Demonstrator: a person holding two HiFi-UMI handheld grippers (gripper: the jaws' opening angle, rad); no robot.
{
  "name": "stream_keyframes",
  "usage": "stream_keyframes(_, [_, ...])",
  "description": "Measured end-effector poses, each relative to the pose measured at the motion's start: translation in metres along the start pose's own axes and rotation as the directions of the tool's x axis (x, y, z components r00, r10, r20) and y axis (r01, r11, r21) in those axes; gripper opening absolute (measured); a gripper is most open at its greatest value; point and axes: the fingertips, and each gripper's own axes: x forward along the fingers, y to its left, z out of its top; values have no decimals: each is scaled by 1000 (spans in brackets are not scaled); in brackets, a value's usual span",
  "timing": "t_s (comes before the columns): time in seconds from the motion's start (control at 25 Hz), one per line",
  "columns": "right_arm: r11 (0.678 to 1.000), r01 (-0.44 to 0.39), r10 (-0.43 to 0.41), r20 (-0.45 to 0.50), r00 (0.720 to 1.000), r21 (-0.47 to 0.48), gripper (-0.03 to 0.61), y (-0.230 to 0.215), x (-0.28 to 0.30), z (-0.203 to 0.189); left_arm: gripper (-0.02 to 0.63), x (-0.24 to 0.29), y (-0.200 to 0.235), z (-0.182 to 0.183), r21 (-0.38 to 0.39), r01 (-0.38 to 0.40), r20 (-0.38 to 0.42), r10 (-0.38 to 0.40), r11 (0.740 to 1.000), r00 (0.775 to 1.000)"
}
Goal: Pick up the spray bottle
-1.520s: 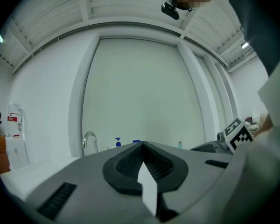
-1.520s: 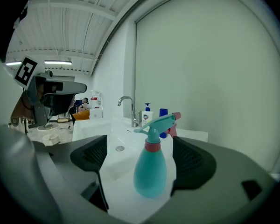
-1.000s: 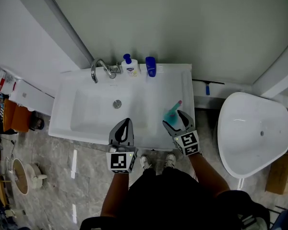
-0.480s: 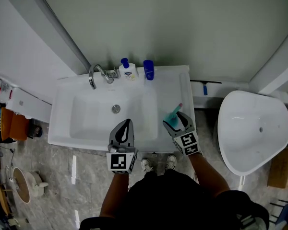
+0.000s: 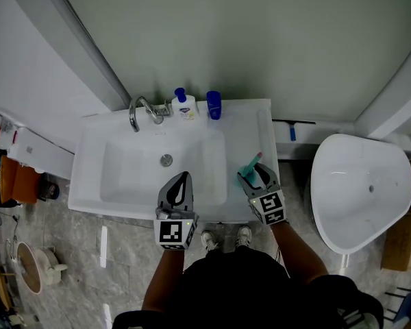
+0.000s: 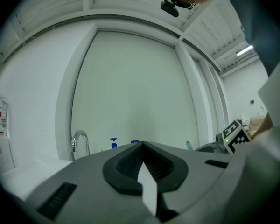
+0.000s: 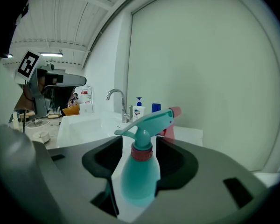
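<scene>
Right now the right gripper (image 7: 139,143) has its jaws closing around the teal spray bottle (image 7: 140,171). One pad is about on the bottle body and a thin gap shows at the other, so no firm clamp yet. The bottle stands upright between the jaws, trigger head and pink nozzle up, on the flat right ledge of the white sink (image 5: 89,184), near its front edge. Left gripper (image 6: 142,146) has its jaws closed together and empty, hovering over the sink's front rim. Faucet (image 5: 140,108), soap bottle (image 5: 185,105) and blue cup (image 5: 214,105) are at the back.
</scene>
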Motion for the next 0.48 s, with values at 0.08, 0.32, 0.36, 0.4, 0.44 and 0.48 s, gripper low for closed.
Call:
stream_keyframes(0.08, [1000,4,-4,5,1000,-3,207,-1,0,1,-3,0,1,1,0,-3,0,3,1000,1000])
stream_keyframes(0.32, [999,29,-29,18,999,-15,137,-5,-2,4,-3,-1,2,-3,5,-3,-6,3,1000,1000])
stream_keyframes(0.36, [999,32,-32,19,999,-17,135,-6,-3,5,-3,-1,2,-1,5,-1,-4,1,1000,1000])
stream_keyframes(0.4, [999,34,-34,21,999,-20,132,-6,-3,6,-3,-1,1,0,6,1,-1,-1,1000,1000])
stream_keyframes(0.44, [999,37,-36,24,999,-23,130,-6,-4,8,-3,-1,1,2,7,4,2,-4,1000,1000])
stream_keyframes(0.48, [999,38,-38,28,999,-24,130,-6,-5,9,-3,-1,0,3,7,5,4,-5,1000,1000])
